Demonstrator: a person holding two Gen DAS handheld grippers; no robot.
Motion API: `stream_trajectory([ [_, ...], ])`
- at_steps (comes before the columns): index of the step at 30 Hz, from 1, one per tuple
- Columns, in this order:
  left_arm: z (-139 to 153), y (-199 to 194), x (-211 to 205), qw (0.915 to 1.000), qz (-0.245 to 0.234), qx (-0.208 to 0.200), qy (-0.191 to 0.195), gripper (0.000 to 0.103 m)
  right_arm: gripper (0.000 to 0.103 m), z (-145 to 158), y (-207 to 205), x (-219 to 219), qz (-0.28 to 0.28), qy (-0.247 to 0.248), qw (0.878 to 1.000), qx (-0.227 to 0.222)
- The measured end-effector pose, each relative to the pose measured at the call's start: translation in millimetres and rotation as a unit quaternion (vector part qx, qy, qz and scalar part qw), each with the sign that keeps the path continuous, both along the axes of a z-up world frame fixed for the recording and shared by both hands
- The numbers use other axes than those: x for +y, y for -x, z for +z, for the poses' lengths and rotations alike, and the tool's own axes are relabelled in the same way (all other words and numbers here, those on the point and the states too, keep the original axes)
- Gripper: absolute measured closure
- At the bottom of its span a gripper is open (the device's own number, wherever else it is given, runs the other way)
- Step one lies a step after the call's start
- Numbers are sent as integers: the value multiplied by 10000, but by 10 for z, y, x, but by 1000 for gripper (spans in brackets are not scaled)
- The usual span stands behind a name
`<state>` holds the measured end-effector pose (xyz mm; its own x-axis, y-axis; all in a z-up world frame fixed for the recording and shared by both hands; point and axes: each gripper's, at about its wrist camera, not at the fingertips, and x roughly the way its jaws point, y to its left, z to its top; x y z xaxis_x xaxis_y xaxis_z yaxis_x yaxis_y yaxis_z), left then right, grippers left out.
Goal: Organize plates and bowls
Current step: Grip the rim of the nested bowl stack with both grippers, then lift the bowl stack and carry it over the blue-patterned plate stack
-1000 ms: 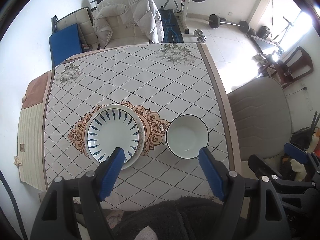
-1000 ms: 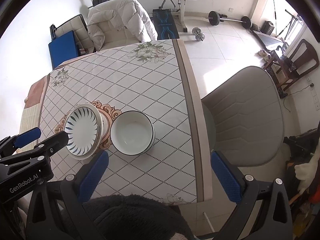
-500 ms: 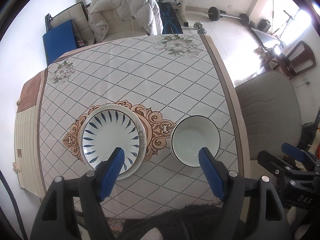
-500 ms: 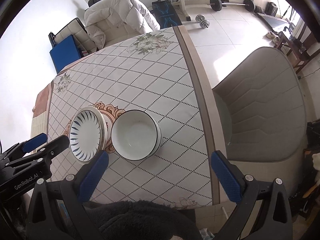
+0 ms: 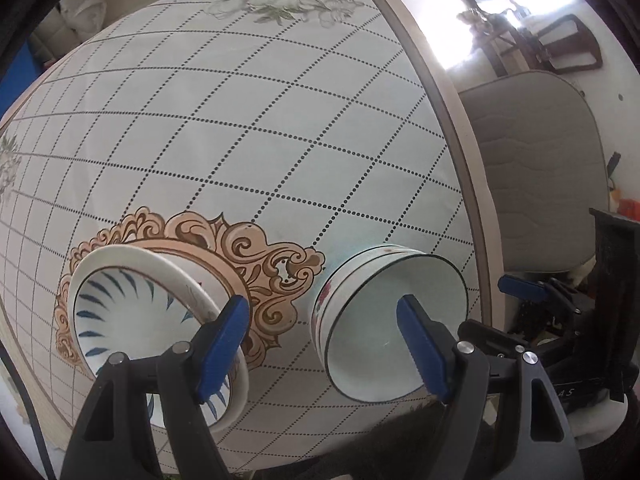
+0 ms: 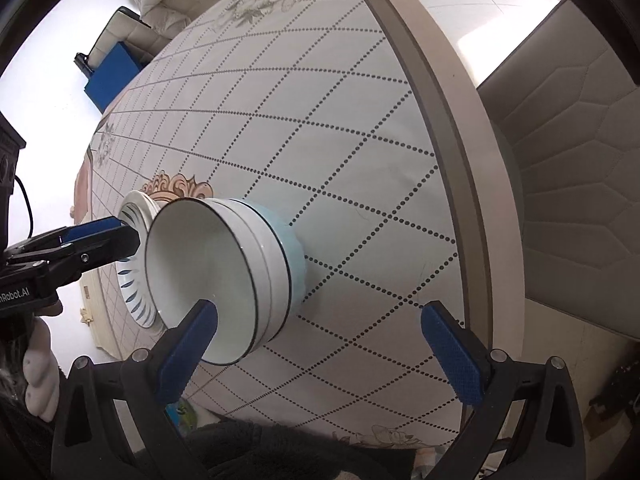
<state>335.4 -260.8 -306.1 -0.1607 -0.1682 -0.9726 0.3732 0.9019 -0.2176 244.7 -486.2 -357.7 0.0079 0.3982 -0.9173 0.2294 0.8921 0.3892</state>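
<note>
A blue-striped plate [image 5: 132, 320] tops a short stack of white plates on the cloth's orange ornament. To its right stands a stack of nested bowls [image 5: 392, 320], white with black rims. My left gripper [image 5: 322, 350] hangs open close above the cloth between them, one finger over the plate's right rim, the other over the top bowl's inside. In the right wrist view the bowls [image 6: 224, 272] are large at centre left with the plates [image 6: 134, 216] behind. My right gripper [image 6: 320, 354] is open, its left finger before the bowl's near rim, its right finger over bare cloth.
The table [image 5: 280, 120] has a diamond-patterned cloth and a brown edge [image 6: 448, 120] on the right. A grey padded chair [image 6: 580, 200] stands just beyond that edge. The left gripper's body [image 6: 60, 252] reaches in beside the plates.
Both grippers have dropped sharply toward the table, so plates and bowls now fill the lower views. Both jaws stay as wide as before. The dishes have not moved.
</note>
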Motion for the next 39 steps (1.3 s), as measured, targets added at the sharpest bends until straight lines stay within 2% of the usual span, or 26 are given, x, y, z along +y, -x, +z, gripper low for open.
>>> stream_trajectory([
  [6, -352, -82, -235, 9970, -568, 515, 34, 29, 0, -297, -77, 138, -13, -326, 9993, 183],
  [10, -579, -87, -324, 9935, -853, 729, -194, 29, 0, -450, -104, 260, -90, -593, 9978, 295],
  [12, -651, -79, -352, 9920, -925, 833, -195, 29, 5, -525, -109, 294, -245, -798, 9960, 329],
  [14, -706, -59, -383, 9907, -965, 954, -136, 29, 9, -594, -124, 327, -352, -950, 9943, 340],
  [23, -921, -62, -454, 9879, -841, 1294, 181, 30, 9, -732, -160, 512, -470, -1347, 9897, 75],
  [27, -958, -49, -456, 9859, -717, 1441, 449, 41, 9, -809, -169, 588, -547, -1515, 9869, -5],
  [29, -941, -85, -424, 9856, -717, 1450, 487, 41, 10, -865, -175, 633, -594, -1597, 9854, 37],
  [32, -939, -80, -417, 9852, -746, 1436, 563, 41, 17, -922, -181, 655, -711, -1773, 9816, 4],
  [33, -942, -76, -415, 9850, -734, 1442, 592, 41, 25, -932, -193, 671, -722, -1841, 9803, -27],
  [36, -963, -73, -413, 9845, -701, 1464, 659, 41, 36, -981, -208, 659, -780, -1884, 9790, -42],
  [39, -945, -61, -381, 9853, -727, 1399, 651, 41, 37, -987, -220, 656, -828, -1911, 9780, -67],
])
